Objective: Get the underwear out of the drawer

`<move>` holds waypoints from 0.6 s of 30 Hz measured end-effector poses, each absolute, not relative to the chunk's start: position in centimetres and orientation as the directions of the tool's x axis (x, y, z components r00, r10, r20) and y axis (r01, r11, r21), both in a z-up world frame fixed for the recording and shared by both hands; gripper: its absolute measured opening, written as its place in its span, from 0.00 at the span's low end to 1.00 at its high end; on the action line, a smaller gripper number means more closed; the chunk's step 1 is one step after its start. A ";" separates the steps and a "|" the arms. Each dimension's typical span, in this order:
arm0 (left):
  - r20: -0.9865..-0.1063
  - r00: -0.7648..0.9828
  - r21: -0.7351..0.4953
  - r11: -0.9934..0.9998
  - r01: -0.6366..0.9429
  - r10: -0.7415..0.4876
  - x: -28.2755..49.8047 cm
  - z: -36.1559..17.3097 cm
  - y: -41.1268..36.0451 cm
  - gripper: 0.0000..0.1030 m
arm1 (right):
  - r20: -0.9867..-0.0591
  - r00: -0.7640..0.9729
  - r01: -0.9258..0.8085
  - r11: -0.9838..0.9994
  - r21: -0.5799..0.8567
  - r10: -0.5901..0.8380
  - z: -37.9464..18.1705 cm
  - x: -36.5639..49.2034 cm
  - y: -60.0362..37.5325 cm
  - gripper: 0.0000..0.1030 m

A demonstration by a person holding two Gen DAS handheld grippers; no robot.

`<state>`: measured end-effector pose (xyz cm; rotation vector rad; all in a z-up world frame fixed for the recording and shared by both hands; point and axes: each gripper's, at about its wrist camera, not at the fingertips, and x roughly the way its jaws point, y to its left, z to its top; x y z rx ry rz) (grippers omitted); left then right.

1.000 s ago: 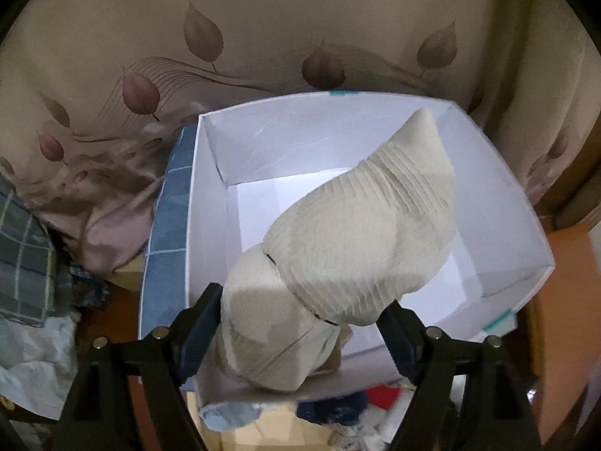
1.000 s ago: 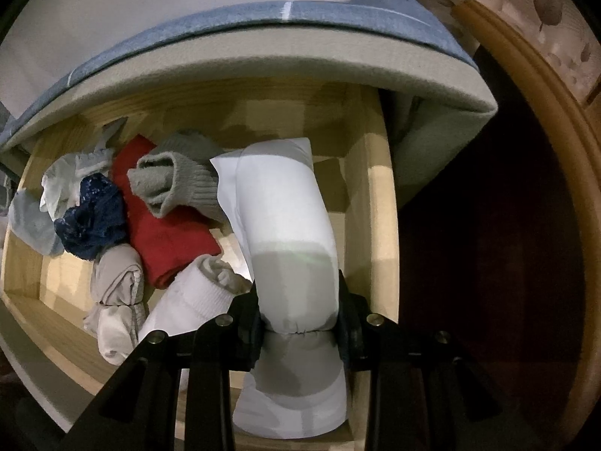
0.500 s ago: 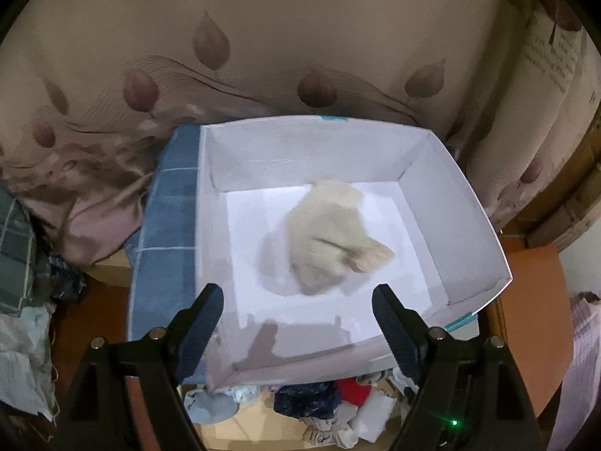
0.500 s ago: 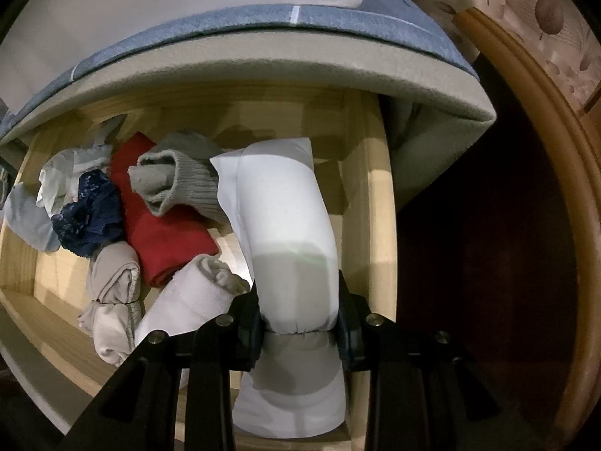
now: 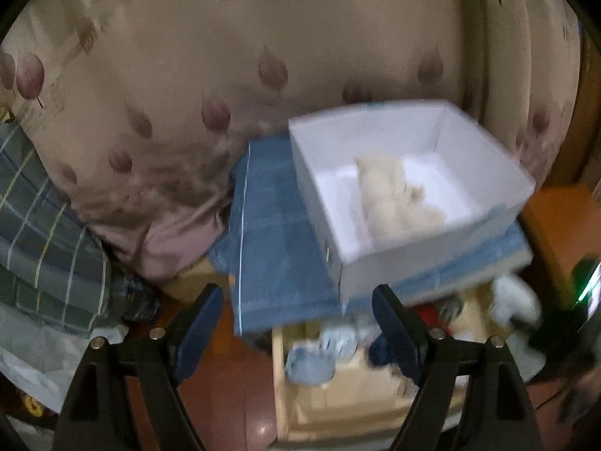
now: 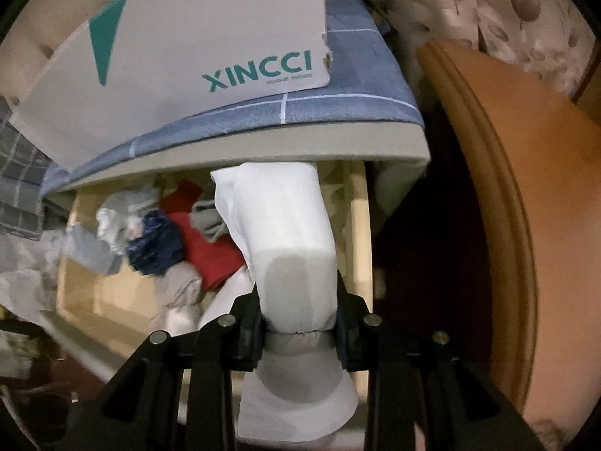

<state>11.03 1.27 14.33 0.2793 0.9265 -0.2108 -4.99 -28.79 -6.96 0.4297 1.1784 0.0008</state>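
Observation:
My left gripper (image 5: 296, 323) is open and empty, held above and in front of the open wooden drawer (image 5: 338, 406). A cream rolled garment (image 5: 390, 195) lies inside the white shoe box (image 5: 499, 158), which sits on a blue cushion (image 5: 270, 233). My right gripper (image 6: 298, 319) is shut on a white rolled underwear (image 6: 285, 233), held above the drawer (image 6: 360, 233). Red (image 6: 203, 240), dark blue (image 6: 157, 244) and grey (image 6: 206, 221) garments lie in the drawer.
A leaf-patterned curtain (image 5: 225, 75) hangs behind the box. A plaid cloth (image 5: 45, 233) lies at the left. An orange wooden panel (image 6: 526, 188) stands to the right of the drawer. The box side reads XINCCI (image 6: 255, 71).
My left gripper let go of the cream garment into the box, then drew back and to the left. My right gripper has lifted the white underwear higher above the drawer.

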 end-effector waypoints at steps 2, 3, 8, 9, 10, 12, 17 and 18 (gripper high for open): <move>-0.834 0.548 0.130 0.947 0.294 -0.056 10.1 11.9 1.9 0.81 | -0.896 0.367 0.232 0.908 0.349 0.251 -5.9 -5.3 -29.1 0.25; -0.844 0.533 0.126 0.948 0.293 -0.052 9.8 10.9 2.1 0.81 | -0.893 0.356 0.236 0.898 0.370 0.275 -5.4 -5.5 -29.5 0.25; -0.870 0.490 0.082 0.965 0.247 -0.052 8.2 6.2 3.8 0.81 | -0.884 0.363 0.202 0.901 0.384 0.295 -1.4 -6.6 -30.0 0.25; -0.873 0.486 0.073 0.968 0.238 -0.053 8.1 5.5 4.3 0.81 | -0.873 0.390 0.192 0.901 0.388 0.293 0.4 -6.7 -30.4 0.25; -0.875 0.482 0.068 0.970 0.233 -0.054 8.0 5.0 4.7 0.81 | -0.867 0.412 0.183 0.906 0.381 0.282 1.6 -6.5 -30.5 0.25; -0.874 0.485 0.069 0.975 0.210 -0.043 7.5 3.9 5.6 0.81 | -0.843 0.478 0.159 0.920 0.358 0.246 4.6 -6.0 -30.7 0.25; -0.872 0.488 0.062 0.985 0.160 -0.024 7.2 2.3 7.3 0.81 | -0.748 0.648 0.120 0.952 0.283 0.141 11.7 -2.5 -30.9 0.26; -0.872 0.488 0.062 0.987 0.150 -0.020 7.2 2.0 7.6 0.81 | -0.742 0.659 0.120 0.957 0.265 0.124 12.1 -1.5 -30.6 0.26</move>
